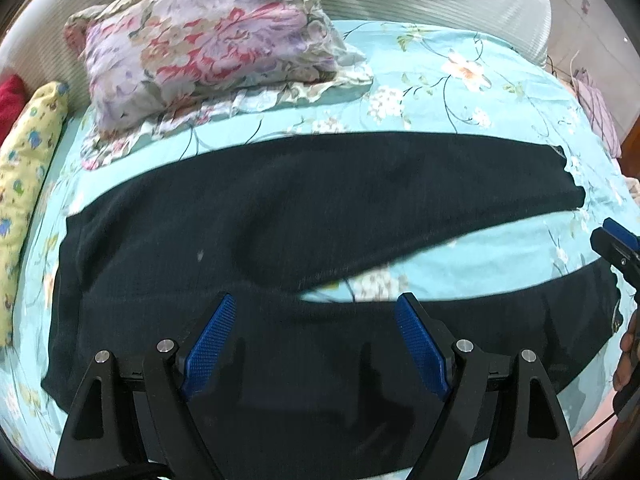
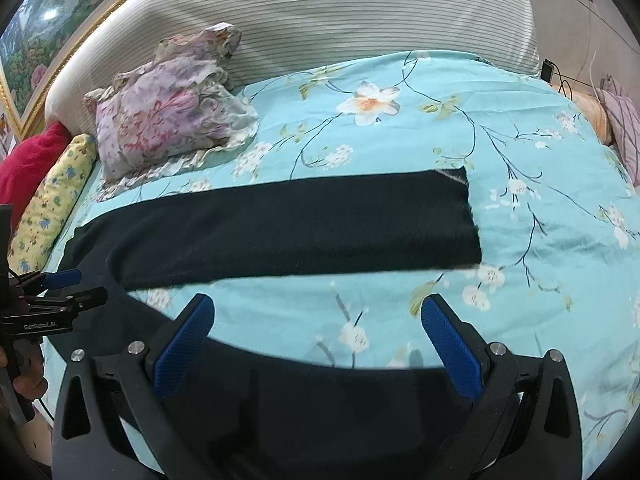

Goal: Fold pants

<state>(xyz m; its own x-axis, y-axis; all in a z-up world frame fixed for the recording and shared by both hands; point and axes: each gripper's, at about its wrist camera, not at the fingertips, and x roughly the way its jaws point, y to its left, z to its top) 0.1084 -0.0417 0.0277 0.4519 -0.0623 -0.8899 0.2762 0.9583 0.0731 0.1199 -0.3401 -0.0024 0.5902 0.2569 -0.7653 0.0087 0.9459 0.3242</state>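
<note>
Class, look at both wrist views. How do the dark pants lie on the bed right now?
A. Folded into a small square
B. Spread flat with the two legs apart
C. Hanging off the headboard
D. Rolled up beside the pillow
B: the dark pants lie flat on the floral bedsheet, which shows between the two legs.

Bed with bedding, pillows and a headboard

A turquoise floral sheet [image 2: 400, 92] covers the bed, and a ruffled floral pillow [image 1: 208, 40] lies on it near the ribbed white headboard [image 2: 320, 12]. A yellow printed bolster [image 1: 24, 168] runs along the sheet's left edge beside something red [image 2: 28, 160]. A gold-framed picture [image 2: 48, 36] hangs behind the headboard.
</note>
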